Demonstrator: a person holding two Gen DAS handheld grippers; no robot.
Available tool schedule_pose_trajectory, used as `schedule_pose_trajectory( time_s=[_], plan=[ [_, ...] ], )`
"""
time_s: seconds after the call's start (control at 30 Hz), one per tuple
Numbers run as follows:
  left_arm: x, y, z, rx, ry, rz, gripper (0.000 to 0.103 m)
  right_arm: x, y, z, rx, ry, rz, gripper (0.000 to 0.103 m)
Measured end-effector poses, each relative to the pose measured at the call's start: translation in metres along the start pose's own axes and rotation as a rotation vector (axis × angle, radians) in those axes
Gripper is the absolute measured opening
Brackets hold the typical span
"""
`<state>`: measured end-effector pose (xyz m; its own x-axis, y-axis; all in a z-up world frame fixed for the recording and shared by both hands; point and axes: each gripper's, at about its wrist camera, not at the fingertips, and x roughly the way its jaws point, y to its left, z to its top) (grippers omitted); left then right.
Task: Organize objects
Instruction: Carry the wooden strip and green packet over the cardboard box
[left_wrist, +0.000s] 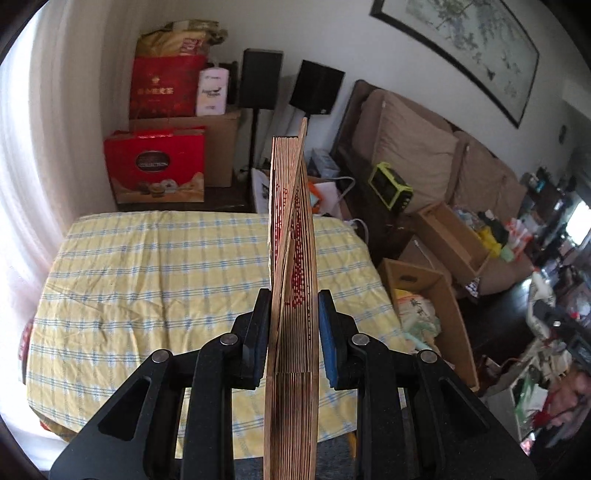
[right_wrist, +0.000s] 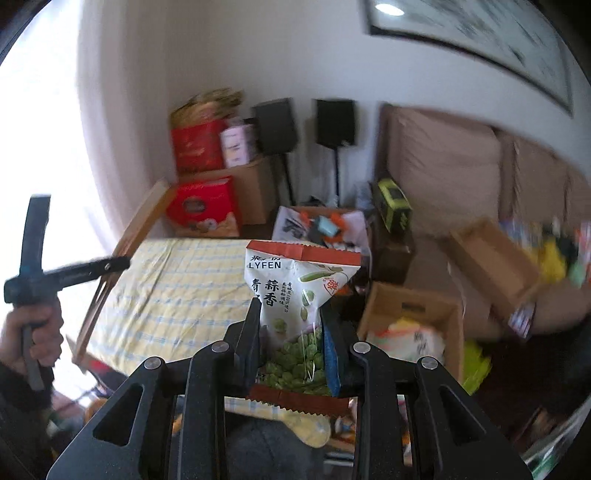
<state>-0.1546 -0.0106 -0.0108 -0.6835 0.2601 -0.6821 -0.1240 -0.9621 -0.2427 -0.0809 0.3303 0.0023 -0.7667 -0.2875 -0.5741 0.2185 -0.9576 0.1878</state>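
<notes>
Both loads are mid-carry above the yellow-checked bench (left_wrist: 147, 280): the left claw (left_wrist: 291, 332) clamps one slatted wooden tray (left_wrist: 291, 229) on edge, the right claw (right_wrist: 290, 332) pinches one LYFEN green-pea snack bag (right_wrist: 295, 295) (upright between its pads), so next, probably, each gets lowered to the cloth ahead.

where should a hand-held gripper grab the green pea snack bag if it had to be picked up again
Grip the snack bag across its lower middle, coming from the bottom seam end along its length, as the right hand-held gripper does now. The pouch is soft and narrow enough there for the pads to pinch both faces; the crimped top flares wider and would likely slip.
</notes>
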Motion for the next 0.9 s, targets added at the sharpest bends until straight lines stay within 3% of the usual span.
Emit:
schedule_pose_trajectory(
  time_s=[0.1, 0.23, 0.53, 0.77, 0.9],
  plan=[
    [0.009, -0.013, 0.002, 0.015, 0.04, -0.049, 0.023, 0.001, -0.04, -0.013, 0.096, -0.008, -0.047, 0.028],
    [0.024, -0.056, -0.002, 0.142, 0.057, 0.004, 0.023, 0.007, -0.083, -0.029, 0.175, -0.004, -0.125, 0.028],
    [0.06, -0.159, -0.017, 0.35, 0.1, -0.069, 0.023, 0.047, -0.164, -0.082, 0.315, 0.077, -0.202, 0.029],
    [0.1, -0.211, -0.021, 0.329, 0.199, -0.188, 0.023, 0.109, -0.214, -0.111, 0.399, 0.201, -0.247, 0.029],
    [0.121, -0.234, -0.03, 0.327, 0.238, -0.222, 0.023, 0.118, -0.223, -0.128, 0.471, 0.193, -0.234, 0.029]
  ],
)
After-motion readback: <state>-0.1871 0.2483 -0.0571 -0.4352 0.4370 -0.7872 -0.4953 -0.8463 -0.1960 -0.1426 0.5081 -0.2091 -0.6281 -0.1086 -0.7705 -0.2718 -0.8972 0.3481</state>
